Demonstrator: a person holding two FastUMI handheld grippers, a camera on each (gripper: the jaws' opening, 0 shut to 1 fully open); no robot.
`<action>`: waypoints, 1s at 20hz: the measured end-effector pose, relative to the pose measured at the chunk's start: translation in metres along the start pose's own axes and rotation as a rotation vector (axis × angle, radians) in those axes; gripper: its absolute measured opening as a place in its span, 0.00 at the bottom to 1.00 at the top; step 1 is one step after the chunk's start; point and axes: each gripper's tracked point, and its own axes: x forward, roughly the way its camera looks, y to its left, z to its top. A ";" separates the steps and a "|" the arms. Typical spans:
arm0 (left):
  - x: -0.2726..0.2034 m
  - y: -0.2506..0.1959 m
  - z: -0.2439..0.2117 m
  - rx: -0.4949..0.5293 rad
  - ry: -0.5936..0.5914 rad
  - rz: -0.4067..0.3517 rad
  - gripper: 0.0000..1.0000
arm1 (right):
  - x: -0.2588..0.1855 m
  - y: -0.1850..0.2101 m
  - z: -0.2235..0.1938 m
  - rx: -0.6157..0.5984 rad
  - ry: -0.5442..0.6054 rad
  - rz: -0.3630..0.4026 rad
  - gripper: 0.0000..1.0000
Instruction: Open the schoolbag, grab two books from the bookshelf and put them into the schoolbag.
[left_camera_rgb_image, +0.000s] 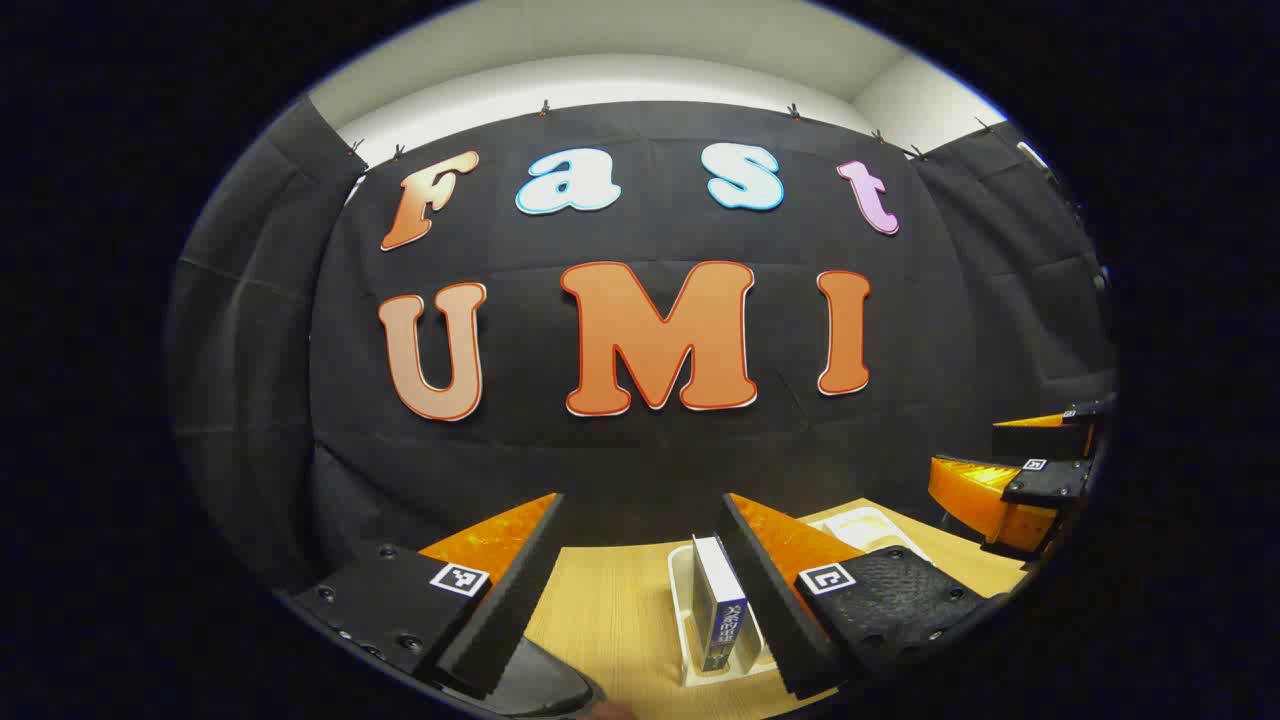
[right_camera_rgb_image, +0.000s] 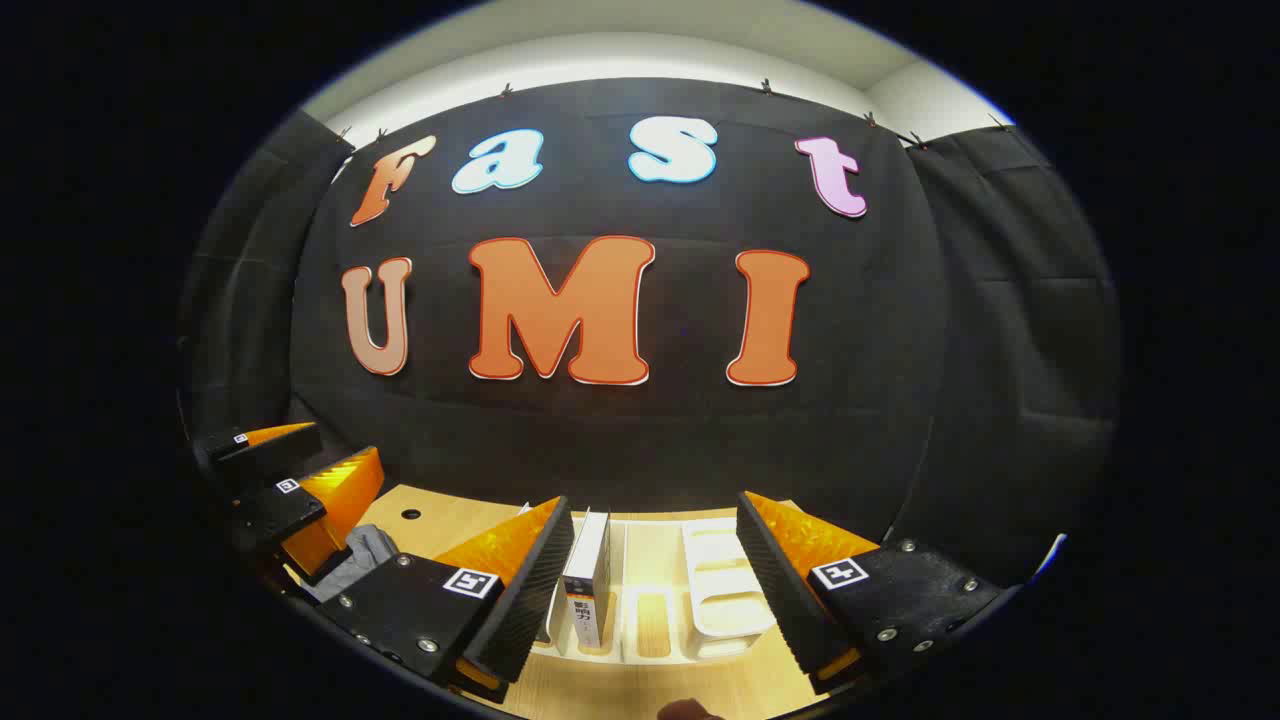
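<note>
A white-and-blue book (left_camera_rgb_image: 722, 610) stands upright in a white rack (left_camera_rgb_image: 683, 600) on the wooden table, just inside my left gripper's right finger. My left gripper (left_camera_rgb_image: 642, 500) is open, above the table, holding nothing. In the right gripper view a white book (right_camera_rgb_image: 588, 585) stands in the rack (right_camera_rgb_image: 720, 590), close to the left finger (right_camera_rgb_image: 525, 590). My right gripper (right_camera_rgb_image: 655, 500) is open and empty. A patch of grey fabric (right_camera_rgb_image: 365, 555), perhaps the schoolbag, lies at the left. A dark rounded object (left_camera_rgb_image: 545, 685) sits at the bottom edge.
The right gripper (left_camera_rgb_image: 1010, 480) shows at the far right of the left gripper view, and the left gripper (right_camera_rgb_image: 290, 480) at the far left of the right gripper view. The wooden table (left_camera_rgb_image: 610, 610) ends at the black cloth wall behind the rack.
</note>
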 end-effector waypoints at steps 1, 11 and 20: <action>0.001 0.001 0.000 0.004 -0.003 -0.003 0.97 | 0.001 0.003 0.000 0.008 0.000 -0.006 0.98; 0.004 -0.005 -0.003 -0.012 0.003 -0.090 0.99 | 0.002 0.014 0.009 -0.003 -0.018 -0.091 0.98; 0.003 0.004 -0.001 -0.045 0.001 -0.001 0.96 | 0.011 0.010 0.009 0.003 -0.005 -0.012 0.98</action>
